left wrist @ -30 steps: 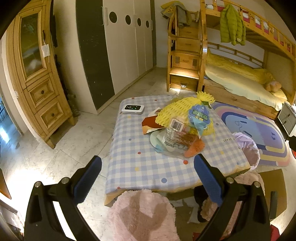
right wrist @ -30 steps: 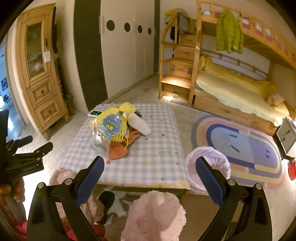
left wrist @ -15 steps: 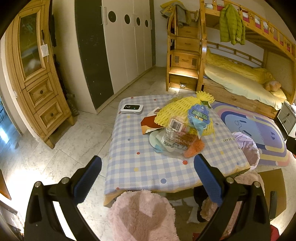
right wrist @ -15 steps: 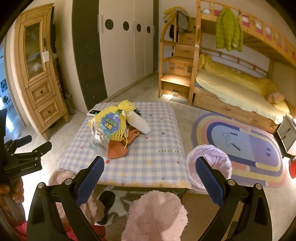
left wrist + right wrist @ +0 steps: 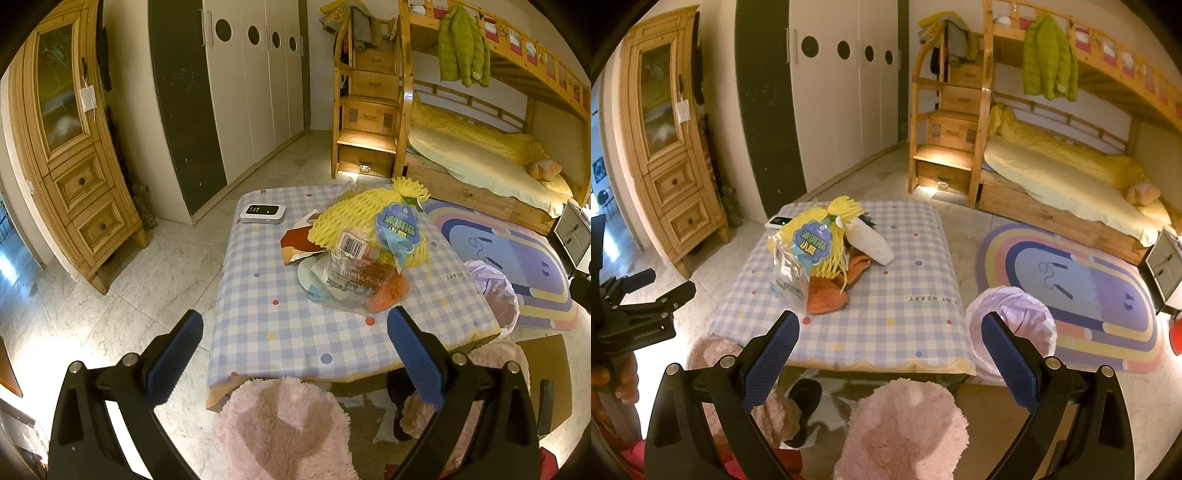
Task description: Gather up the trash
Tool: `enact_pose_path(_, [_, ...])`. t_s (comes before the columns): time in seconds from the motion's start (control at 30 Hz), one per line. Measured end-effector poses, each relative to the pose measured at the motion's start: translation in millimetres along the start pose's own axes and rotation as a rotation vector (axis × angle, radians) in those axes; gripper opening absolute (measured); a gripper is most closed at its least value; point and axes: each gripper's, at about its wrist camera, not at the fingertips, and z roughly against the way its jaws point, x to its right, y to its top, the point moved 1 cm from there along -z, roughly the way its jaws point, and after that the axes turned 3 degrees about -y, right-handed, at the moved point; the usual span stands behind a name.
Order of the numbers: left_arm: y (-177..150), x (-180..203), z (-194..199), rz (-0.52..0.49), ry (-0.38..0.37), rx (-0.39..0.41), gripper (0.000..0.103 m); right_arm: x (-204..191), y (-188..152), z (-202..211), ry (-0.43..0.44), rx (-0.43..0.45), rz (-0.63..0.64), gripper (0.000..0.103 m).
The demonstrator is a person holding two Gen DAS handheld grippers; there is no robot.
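A low table stands mid-floor with a heap of trash on its left half and a small device at the far left corner. A lined bin sits just beside its right edge, a rug beyond. Wardrobe and bunk bed stand behind.

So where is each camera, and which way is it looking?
Left wrist view: sits on the left gripper, high before the checked table, looking down at the trash pile; both open fingers show.
Right wrist view: sits on the right gripper, further right, facing the same table with the lilac bag-lined bin beside it; its open fingers, the left gripper and a hand show.
Both share the table, trash pile, bin and bunk bed.
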Motion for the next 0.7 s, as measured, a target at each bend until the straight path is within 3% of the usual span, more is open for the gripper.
enact_pose_path(0.7, [-1.0,0.4,-1.0,0.002,-0.001,-0.001,0.097,-1.4,2.1,-0.9,0.003,0.007,-0.005,0.098])
